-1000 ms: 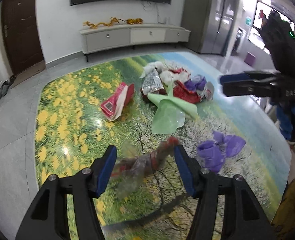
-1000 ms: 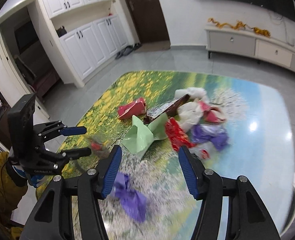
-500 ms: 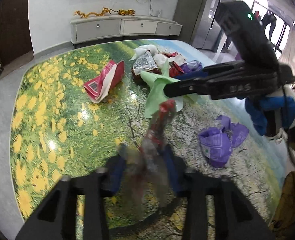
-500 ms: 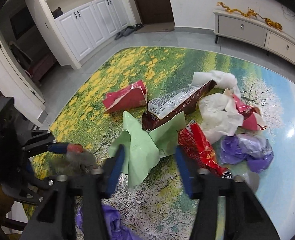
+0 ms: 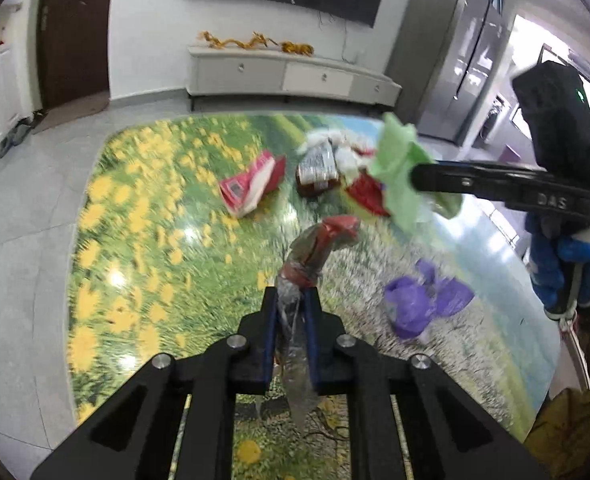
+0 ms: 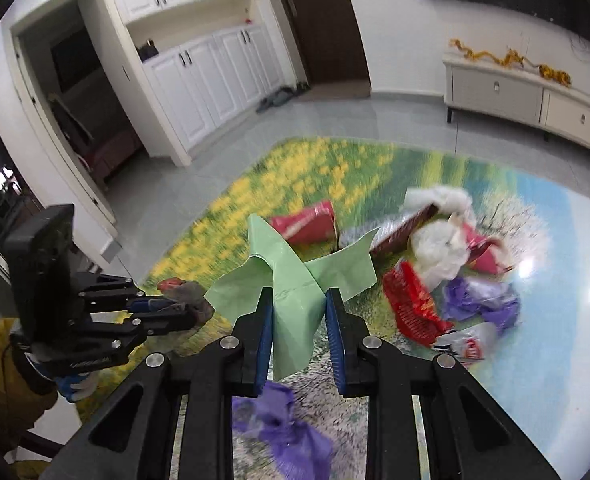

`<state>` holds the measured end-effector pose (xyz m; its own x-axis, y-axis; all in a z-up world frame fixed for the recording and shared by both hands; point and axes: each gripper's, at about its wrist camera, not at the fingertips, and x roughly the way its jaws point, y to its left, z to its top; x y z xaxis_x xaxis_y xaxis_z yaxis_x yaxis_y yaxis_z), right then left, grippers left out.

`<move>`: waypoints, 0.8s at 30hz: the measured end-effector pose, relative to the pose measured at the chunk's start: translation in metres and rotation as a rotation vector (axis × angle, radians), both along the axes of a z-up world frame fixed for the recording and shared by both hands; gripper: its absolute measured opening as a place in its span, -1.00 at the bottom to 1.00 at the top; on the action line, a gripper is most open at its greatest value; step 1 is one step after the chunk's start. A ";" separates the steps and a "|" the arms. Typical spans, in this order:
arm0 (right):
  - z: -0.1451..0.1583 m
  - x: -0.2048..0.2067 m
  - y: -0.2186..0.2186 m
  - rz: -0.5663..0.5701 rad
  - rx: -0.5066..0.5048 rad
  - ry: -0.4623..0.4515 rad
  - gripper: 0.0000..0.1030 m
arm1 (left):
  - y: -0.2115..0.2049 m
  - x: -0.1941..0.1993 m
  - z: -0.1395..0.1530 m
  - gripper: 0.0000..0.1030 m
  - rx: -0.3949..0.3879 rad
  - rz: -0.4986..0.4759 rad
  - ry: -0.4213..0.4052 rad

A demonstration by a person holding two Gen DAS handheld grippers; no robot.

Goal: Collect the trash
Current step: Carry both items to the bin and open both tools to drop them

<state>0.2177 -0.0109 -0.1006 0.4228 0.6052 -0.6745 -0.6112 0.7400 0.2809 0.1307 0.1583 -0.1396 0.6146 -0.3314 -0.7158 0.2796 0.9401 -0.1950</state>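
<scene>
My left gripper (image 5: 292, 304) is shut on a clear and red crumpled plastic wrapper (image 5: 315, 248) and holds it above the table; the gripper also shows in the right wrist view (image 6: 163, 312). My right gripper (image 6: 299, 312) is shut on a light green plastic sheet (image 6: 291, 280), lifted off the table; it also shows in the left wrist view (image 5: 403, 172). A crumpled purple bag (image 5: 419, 308) lies on the table below, also in the right wrist view (image 6: 283, 436).
The table (image 5: 143, 216) has a flower-meadow print. A trash pile lies at its far side: a red packet (image 5: 251, 188), a silver-brown snack bag (image 5: 315, 168), white bags (image 6: 439, 248), a red wrapper (image 6: 411, 304), a purple bag (image 6: 483, 300). A TV cabinet (image 5: 287, 76) stands behind.
My left gripper closed on the clear and red wrapper and lifted it. My right gripper moved onto the green sheet, closed on it and raised it off the table.
</scene>
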 end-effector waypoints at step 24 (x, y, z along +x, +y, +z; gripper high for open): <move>0.056 -0.080 -0.341 -0.657 -0.098 -0.125 -0.52 | -0.309 0.056 0.119 -0.77 -0.074 -0.347 -0.065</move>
<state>0.1380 -0.3514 -0.0450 0.7607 0.1345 -0.6350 -0.0496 0.9875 0.1498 0.1867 -0.1511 -0.0206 0.5002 -0.5776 -0.6452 0.5937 0.7711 -0.2300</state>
